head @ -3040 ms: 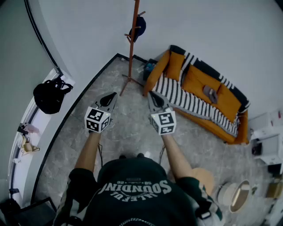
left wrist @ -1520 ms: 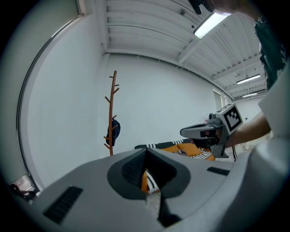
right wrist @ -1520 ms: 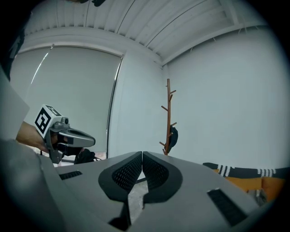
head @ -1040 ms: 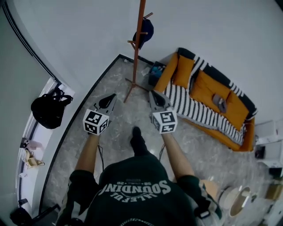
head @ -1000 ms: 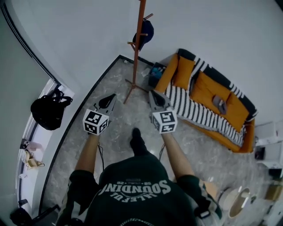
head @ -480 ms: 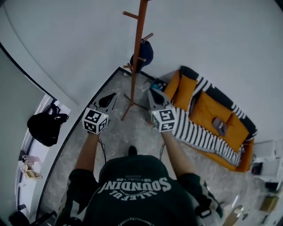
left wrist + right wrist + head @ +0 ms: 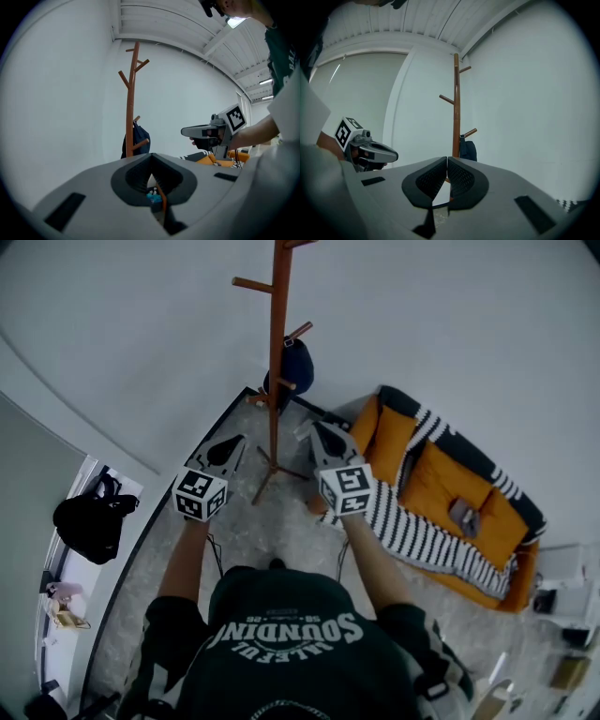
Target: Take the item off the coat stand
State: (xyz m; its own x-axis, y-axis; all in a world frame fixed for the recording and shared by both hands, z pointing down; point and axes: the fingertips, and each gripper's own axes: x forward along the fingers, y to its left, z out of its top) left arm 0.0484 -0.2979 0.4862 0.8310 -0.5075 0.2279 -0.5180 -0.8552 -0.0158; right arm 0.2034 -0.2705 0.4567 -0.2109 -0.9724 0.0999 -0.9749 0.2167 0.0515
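The dark blue soft fabric item (image 7: 291, 366), either a cap or a small bag (I cannot tell which), hangs from a short lower peg of the tall brown wooden coat stand (image 7: 276, 343). It lies against the pole on its right side, well above the floor. The stand's upper pegs are bare. Its splayed feet rest on the grey marbled floor (image 7: 281, 531) in the corner where two white walls meet. The left tool (image 7: 228, 448) and the right tool (image 7: 317, 431) are held out almost level on either side of the pole, both short of it and touching neither the stand nor the item. In its own view the left tool's dark ribbed pads meet at their tips with nothing caught between them. The right tool's pads are likewise pressed together and empty, with the pole and the hanging item showing beyond them. Each tool carries a white cube with black square markers. To the right of the stand, against the wall, sits an orange sofa (image 7: 441, 460) draped with a black-and-white striped blanket (image 7: 412, 535). Far to the left, a black bag (image 7: 86, 526) rests on a pale ledge.
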